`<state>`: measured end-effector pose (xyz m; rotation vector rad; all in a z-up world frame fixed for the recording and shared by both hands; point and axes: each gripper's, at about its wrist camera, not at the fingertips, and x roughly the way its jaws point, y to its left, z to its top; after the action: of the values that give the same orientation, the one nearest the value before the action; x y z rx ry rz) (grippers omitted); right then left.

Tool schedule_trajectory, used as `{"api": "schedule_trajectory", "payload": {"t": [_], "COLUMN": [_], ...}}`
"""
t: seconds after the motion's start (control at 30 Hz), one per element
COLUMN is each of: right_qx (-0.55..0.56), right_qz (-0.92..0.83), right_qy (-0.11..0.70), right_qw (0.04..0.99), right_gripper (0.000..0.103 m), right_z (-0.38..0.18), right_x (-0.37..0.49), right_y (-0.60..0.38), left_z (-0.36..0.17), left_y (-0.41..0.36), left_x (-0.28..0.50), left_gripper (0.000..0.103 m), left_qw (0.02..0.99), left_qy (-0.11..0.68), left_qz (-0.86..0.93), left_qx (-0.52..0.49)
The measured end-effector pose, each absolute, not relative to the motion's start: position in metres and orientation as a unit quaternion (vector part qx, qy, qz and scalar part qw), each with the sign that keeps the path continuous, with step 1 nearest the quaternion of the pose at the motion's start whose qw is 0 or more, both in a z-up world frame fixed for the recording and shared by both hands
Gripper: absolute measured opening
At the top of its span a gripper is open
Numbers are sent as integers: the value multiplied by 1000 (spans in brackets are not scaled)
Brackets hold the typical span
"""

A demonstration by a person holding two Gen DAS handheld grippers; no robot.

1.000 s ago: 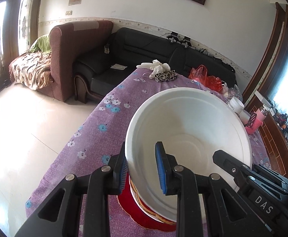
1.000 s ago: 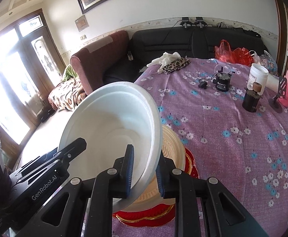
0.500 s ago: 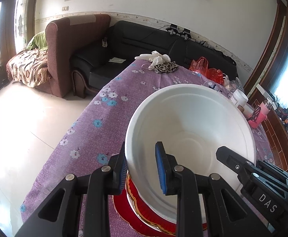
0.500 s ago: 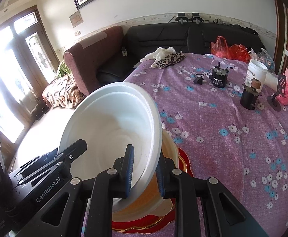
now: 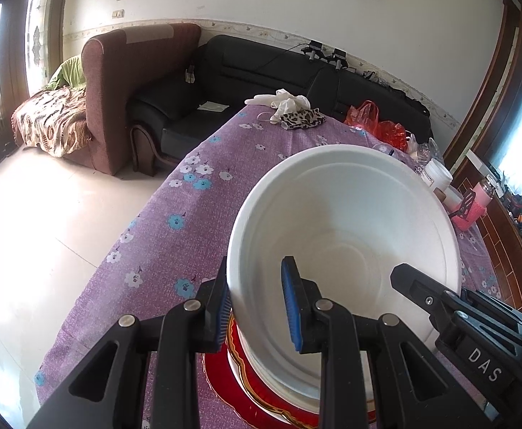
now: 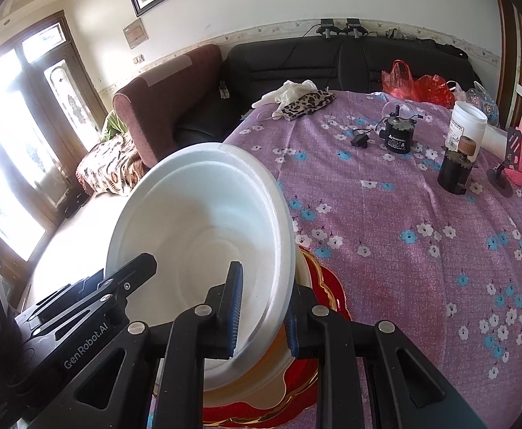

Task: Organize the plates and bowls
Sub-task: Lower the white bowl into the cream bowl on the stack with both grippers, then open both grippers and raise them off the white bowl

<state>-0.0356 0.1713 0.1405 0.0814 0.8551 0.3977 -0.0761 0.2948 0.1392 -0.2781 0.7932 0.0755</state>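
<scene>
White bowl (image 5: 343, 221) hides table's (image 6: 386, 214) far clutter.

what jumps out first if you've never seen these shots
A big white foam bowl fills the foreground, its rim pinched on opposite sides by the left gripper and right gripper. It sits just over a red gold-edged plate at the near edge of a purple flowered tablecloth.

bowl (image 5: 343, 214) above plates (image 5: 246, 379) | plates on table (image 5: 175, 236)
</scene>
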Motion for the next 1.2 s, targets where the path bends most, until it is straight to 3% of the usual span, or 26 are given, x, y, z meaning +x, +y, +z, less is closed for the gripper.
{"api": "schedule_trajectory", "payload": {"t": [0.77,1.1,1.17,1.2], "right_qx": [50,59,57,57], "right_qz": [188,180,180,180], "right_qy": [398,381,374,370], "right_qw": [896,905,908,910], "right_gripper": [23,31,33,34], "right_z": [149,158,160,162], "right_x": [-49,-62,-66,-69], "right_y": [171,161,159,159], "left_z": [137,139,140,141], "left_y": [300,300,300,301], "left_x": [-92,-105,-108,-110], "left_gripper": [24,24,27,33], "left_qw": [909,910,910,910], "left_qy": [388,385,384,384], "left_qz": [39,45,51,53], "left_qx": [-146,-146,-147,-149]}}
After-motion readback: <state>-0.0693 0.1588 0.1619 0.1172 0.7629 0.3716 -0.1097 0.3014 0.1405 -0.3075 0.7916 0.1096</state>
